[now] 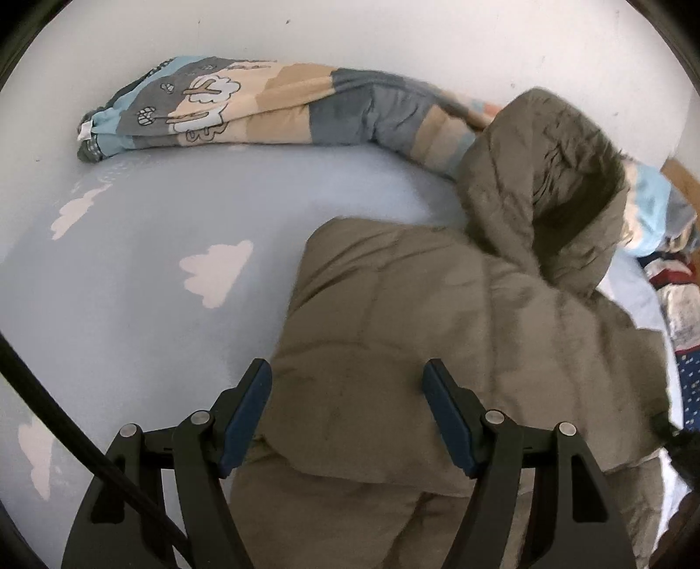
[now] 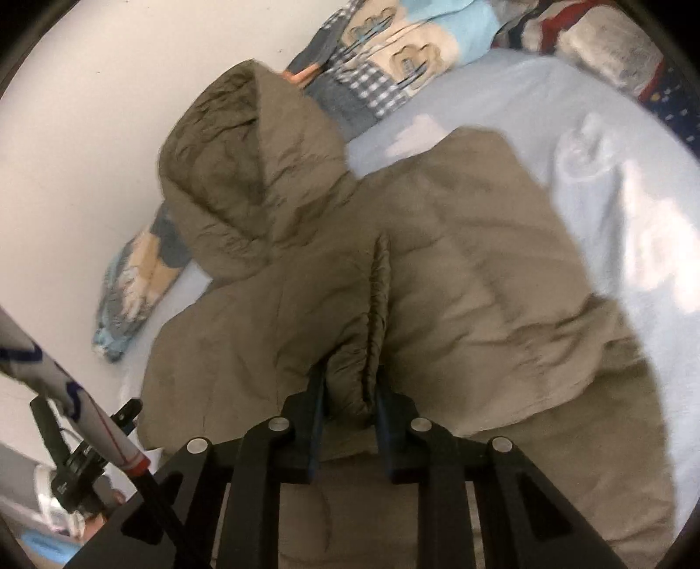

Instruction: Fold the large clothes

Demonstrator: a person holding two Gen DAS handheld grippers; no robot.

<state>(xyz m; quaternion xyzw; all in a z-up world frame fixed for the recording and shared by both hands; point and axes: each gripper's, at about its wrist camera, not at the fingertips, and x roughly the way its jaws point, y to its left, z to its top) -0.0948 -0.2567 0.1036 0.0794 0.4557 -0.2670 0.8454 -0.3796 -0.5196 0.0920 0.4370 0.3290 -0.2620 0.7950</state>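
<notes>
Place: bedroom in a home.
Bed (image 1: 144,306): pale blue sheet printed with white clouds, filling most of both views.
Bedding: rolled patchwork quilt (image 1: 245,114) in blue, grey and beige with cartoon prints, lying along the wall.
Wall (image 1: 393,39): plain white, touching the bed's far edge.
Other textiles: red, white and dark blue patterned fabric (image 2: 612,39) heaped at one end.
Clothing: olive hooded padded jacket (image 2: 437,271) spread on the sheet.

A bulky olive-green padded jacket (image 2: 437,271) lies spread on the pale blue bed, its quilted body flat, its hood (image 1: 547,184) propped up towards the wall end with the opening gaping, and one puffy fold of its fabric raised in a ridge near the middle.
</notes>
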